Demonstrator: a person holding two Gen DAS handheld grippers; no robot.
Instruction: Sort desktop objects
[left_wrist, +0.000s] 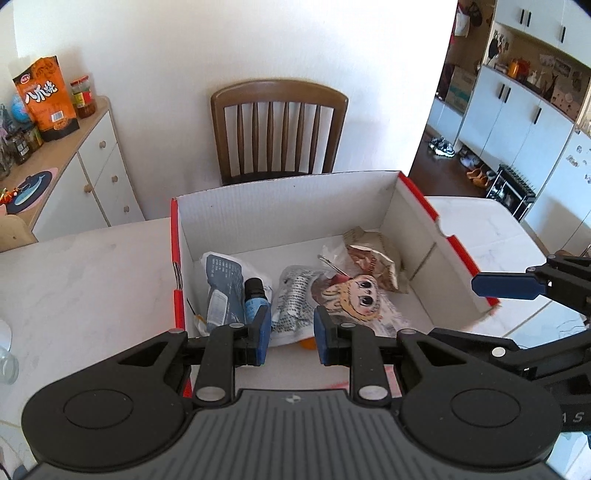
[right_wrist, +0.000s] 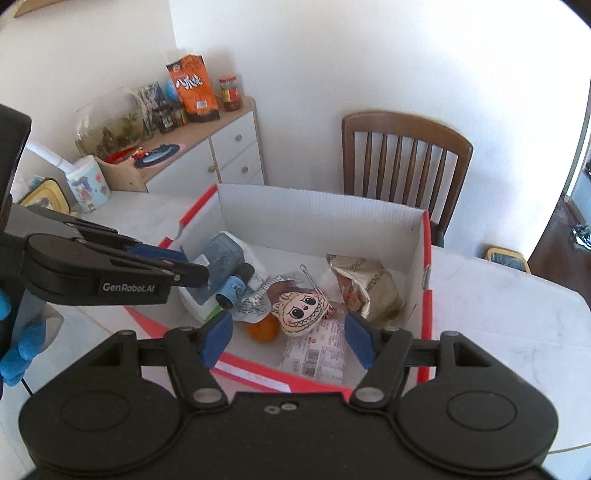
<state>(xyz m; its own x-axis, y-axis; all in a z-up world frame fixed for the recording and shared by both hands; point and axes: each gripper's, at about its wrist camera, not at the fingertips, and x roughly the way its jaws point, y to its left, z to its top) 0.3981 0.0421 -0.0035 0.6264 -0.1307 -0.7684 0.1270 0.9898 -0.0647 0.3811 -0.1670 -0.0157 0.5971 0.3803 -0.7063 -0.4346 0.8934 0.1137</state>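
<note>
Here both tongs hang over the box (right_wrist: 426, 258), left tongs (left_wrist: 290, 328) narrow and empty, right tongs (right_wrist: 286, 338) wide

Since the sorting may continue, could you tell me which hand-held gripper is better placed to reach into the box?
Right hand-held gripper: probably, since its jaws stand open above the red-and-white cardboard box; the left is shut.

A brown wooden chair (left_wrist: 279, 130) is seen behind the bench's far edge, against the white wall. On the white sideboard (right_wrist: 207, 147) are stood an orange snack bag (right_wrist: 192, 88) and a red-lidded jar (right_wrist: 230, 94), near the back edge. A glass bowl (right_wrist: 107, 123) is set at its nearer end.
</note>
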